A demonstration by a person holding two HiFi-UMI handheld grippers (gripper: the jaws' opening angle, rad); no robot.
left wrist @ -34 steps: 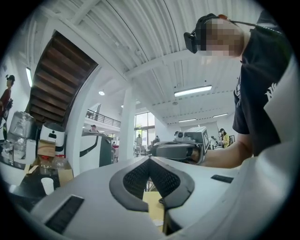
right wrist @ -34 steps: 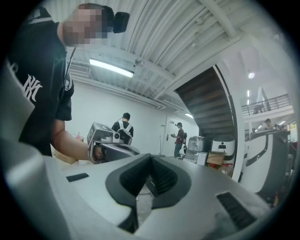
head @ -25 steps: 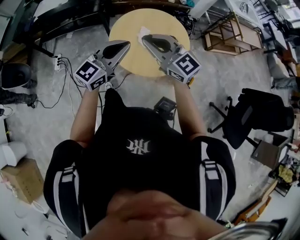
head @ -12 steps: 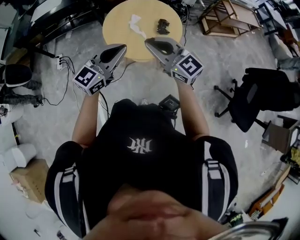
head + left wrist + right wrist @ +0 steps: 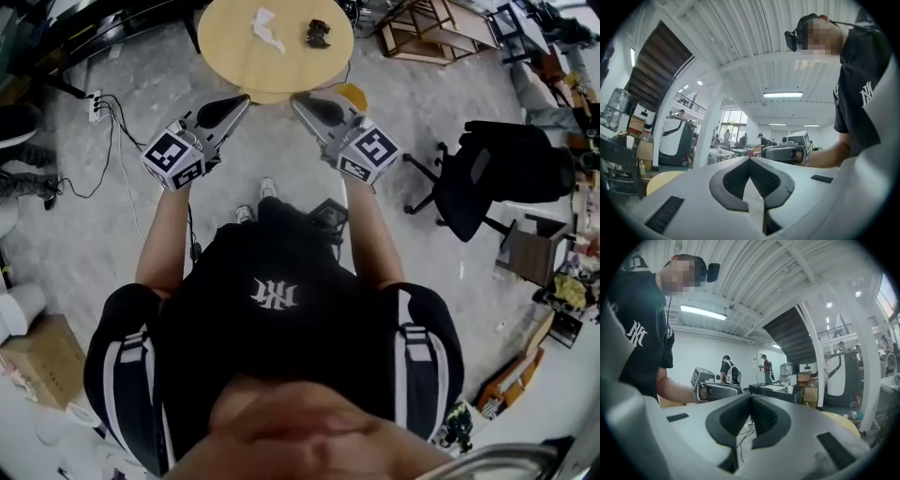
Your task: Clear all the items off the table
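Observation:
A round wooden table (image 5: 234,52) stands at the top of the head view. On it lie a crumpled white paper (image 5: 265,29) and a small dark object (image 5: 317,34). My left gripper (image 5: 244,97) and right gripper (image 5: 295,97) are held side by side just short of the table's near edge, tips pointing toward it. Both are shut with nothing between the pads. In the left gripper view the jaws (image 5: 749,159) meet at the tip, and the right gripper (image 5: 785,152) shows beyond them. In the right gripper view the jaws (image 5: 750,397) are likewise closed, with the left gripper (image 5: 717,390) alongside.
A black office chair (image 5: 487,183) stands on the floor to the right. A wooden frame (image 5: 441,37) lies at the back right. Cables and a power strip (image 5: 95,107) run at the left, a cardboard box (image 5: 42,361) at lower left. A yellow object (image 5: 352,95) sits under the table's edge.
The person has stepped back from the table: it has slid up and away in the head view, and both shut grippers, earlier over its top, now hang over the floor before it.

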